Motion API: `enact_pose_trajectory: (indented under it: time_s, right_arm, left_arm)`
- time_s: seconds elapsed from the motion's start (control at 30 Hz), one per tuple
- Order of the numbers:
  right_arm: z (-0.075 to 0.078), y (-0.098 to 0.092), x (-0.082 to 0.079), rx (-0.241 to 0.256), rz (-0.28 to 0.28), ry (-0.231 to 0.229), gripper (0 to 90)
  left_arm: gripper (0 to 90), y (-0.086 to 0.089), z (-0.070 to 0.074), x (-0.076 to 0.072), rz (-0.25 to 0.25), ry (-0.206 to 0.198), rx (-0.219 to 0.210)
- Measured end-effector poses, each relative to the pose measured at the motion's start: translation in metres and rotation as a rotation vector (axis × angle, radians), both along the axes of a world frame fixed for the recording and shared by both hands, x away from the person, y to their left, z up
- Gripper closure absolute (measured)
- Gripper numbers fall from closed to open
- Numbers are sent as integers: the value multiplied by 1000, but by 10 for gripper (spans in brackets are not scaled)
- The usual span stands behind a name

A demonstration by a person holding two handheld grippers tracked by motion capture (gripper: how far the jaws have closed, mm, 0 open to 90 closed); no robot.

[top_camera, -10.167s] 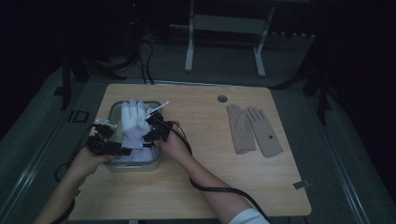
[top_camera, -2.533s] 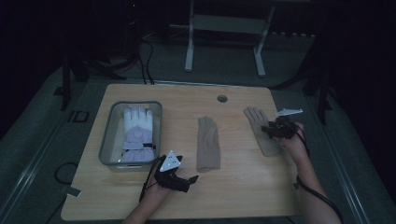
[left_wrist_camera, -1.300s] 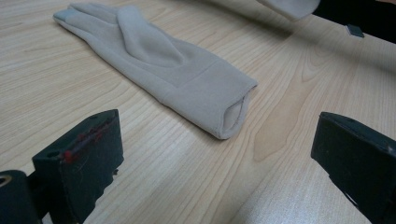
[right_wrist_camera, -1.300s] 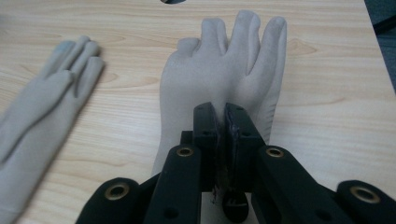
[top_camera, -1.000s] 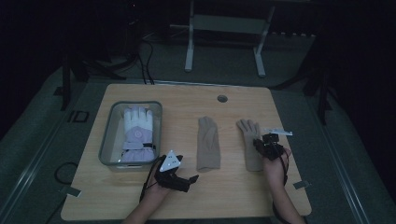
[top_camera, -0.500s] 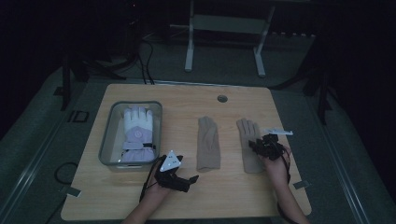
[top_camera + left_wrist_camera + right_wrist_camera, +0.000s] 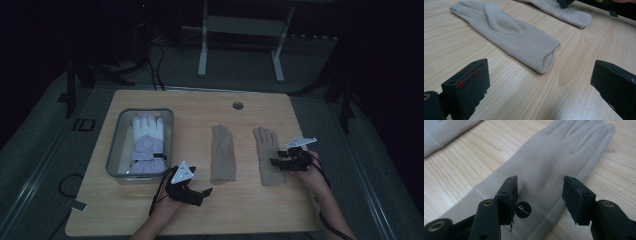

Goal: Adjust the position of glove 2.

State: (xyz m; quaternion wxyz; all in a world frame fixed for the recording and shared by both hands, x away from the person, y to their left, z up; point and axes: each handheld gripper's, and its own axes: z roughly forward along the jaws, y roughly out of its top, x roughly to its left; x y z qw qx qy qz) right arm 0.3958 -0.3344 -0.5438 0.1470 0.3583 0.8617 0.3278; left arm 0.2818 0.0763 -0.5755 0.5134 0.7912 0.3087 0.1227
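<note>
White glove (image 7: 147,134) already lies in the clear bin (image 7: 114,150). Two beige gloves remain on the tabletop (image 7: 240,210) right of that bin. Right tongs (image 7: 278,161), part-open, straddle the farther beige glove (image 7: 268,155), ungrasped. Left tongs (image 7: 202,192) wide, empty, near the nearer beige glove (image 7: 223,152).

From above, your picture is dim: the pale wooden table (image 7: 200,107) is the sole lit patch, and the room around it falls to near black with a grainy softness. Your two gripper views are far brighter, with even, soft light. Beyond your left fingers (image 7: 466,85) the beige fabric glove (image 7: 506,32) casts a faint shadow (its fingertips blur slightly). Your right fingers (image 7: 507,197) look soft, being close to the lens.
</note>
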Motion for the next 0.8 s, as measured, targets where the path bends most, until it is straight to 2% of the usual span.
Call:
enact_pose_trajectory:
  time_s: [0.1, 0.2, 0.23, 0.33, 0.37, 0.5, 0.57, 0.67, 0.8]
  right_arm:
    - [-5, 1, 1, -2, 4, -1, 447]
    - [-6, 1, -1, -11, 0, -13, 494]
    - [-7, 2, -2, -17, -7, -20, 538]
    - [-5, 5, -5, -33, -33, -31, 755]
    - [-5, 6, -6, -38, -54, -33, 783]
    - [-3, 11, -7, -31, -146, -13, 824]
    - [-2, 12, -7, -28, -161, -14, 828]
    - [5, 15, -8, 24, -206, -3, 830]
    - [22, 21, -10, 81, -235, -12, 831]
  left_arm:
    - [24, 0, 0, 0, 0, 3, -4]
    - [24, 0, 0, 0, 0, 3, -7]
    - [24, 0, -1, 0, -1, 3, -6]
    - [24, 0, -1, 0, -1, 4, -2]
    - [24, 0, -1, 0, -1, 4, -4]
    - [24, 0, 0, 0, 0, 4, -4]
    - [24, 0, 0, 0, 1, 4, -6]
    - [24, 1, 0, 0, 3, 3, -9]
    - [24, 1, 0, 0, 3, 4, -9]
